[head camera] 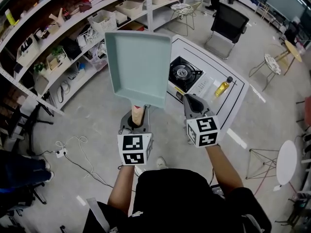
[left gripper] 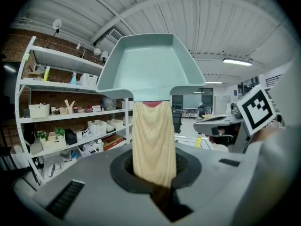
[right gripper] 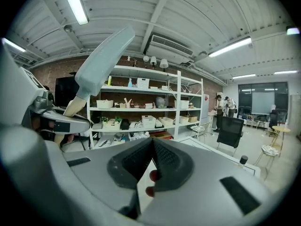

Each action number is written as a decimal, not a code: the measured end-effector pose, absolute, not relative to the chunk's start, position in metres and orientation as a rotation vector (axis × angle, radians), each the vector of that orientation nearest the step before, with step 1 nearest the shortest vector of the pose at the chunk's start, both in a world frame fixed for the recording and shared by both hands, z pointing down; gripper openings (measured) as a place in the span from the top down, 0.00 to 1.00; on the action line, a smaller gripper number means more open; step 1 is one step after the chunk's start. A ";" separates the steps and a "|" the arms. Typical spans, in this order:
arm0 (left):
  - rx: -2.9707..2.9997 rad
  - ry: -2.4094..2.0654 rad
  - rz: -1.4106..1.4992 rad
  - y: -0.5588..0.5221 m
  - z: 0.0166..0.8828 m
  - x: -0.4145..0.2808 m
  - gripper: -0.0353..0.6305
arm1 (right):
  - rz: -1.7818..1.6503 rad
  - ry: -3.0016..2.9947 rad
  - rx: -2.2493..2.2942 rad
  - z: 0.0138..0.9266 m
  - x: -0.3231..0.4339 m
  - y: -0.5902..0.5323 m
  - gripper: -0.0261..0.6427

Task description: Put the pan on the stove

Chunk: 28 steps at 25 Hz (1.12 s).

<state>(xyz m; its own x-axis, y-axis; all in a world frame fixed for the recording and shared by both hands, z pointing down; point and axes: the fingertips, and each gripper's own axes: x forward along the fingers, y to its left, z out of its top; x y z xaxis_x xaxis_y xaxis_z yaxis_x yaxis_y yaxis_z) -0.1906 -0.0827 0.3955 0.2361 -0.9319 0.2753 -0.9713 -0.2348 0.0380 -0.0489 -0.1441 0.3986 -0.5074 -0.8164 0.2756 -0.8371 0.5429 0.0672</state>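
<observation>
A teal square pan (head camera: 138, 67) with a pale wooden handle (head camera: 137, 111) is held up in the air, its bowl facing the head camera. My left gripper (head camera: 137, 116) is shut on that handle; in the left gripper view the handle (left gripper: 153, 140) rises from between the jaws to the pan (left gripper: 150, 62). The black single-burner stove (head camera: 183, 73) sits on a white table (head camera: 238, 98), just right of and beyond the pan. My right gripper (head camera: 191, 102) hovers over the table's near edge, shut on nothing. The right gripper view shows its jaws (right gripper: 151, 147) together and the pan (right gripper: 101, 62) to the left.
A yellow oil bottle (head camera: 223, 86) stands on the table right of the stove. Long white shelves (head camera: 73, 28) with baskets run along the left. A black chair (head camera: 226, 23) stands behind the table, wire stools (head camera: 272, 64) to the right. A cable (head camera: 73, 149) lies on the floor.
</observation>
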 end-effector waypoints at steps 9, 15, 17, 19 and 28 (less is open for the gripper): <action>2.310 -1.763 0.297 -0.099 0.405 -0.201 0.88 | 0.121 -2.478 1.395 0.408 -0.060 -0.157 0.96; 2.298 -1.763 0.307 -0.106 0.411 -0.203 0.88 | 0.129 -2.476 1.388 0.416 -0.062 -0.165 0.96; 2.296 -1.766 0.310 -0.111 0.411 -0.202 0.88 | 0.133 -2.477 1.386 0.417 -0.061 -0.170 0.96; 2.299 -1.766 0.315 -0.117 0.411 -0.200 0.88 | 0.139 -2.475 1.387 0.419 -0.059 -0.176 0.96; 2.304 -1.749 0.355 -0.154 0.418 -0.183 0.88 | 0.146 -2.474 1.396 0.420 -0.043 -0.212 0.96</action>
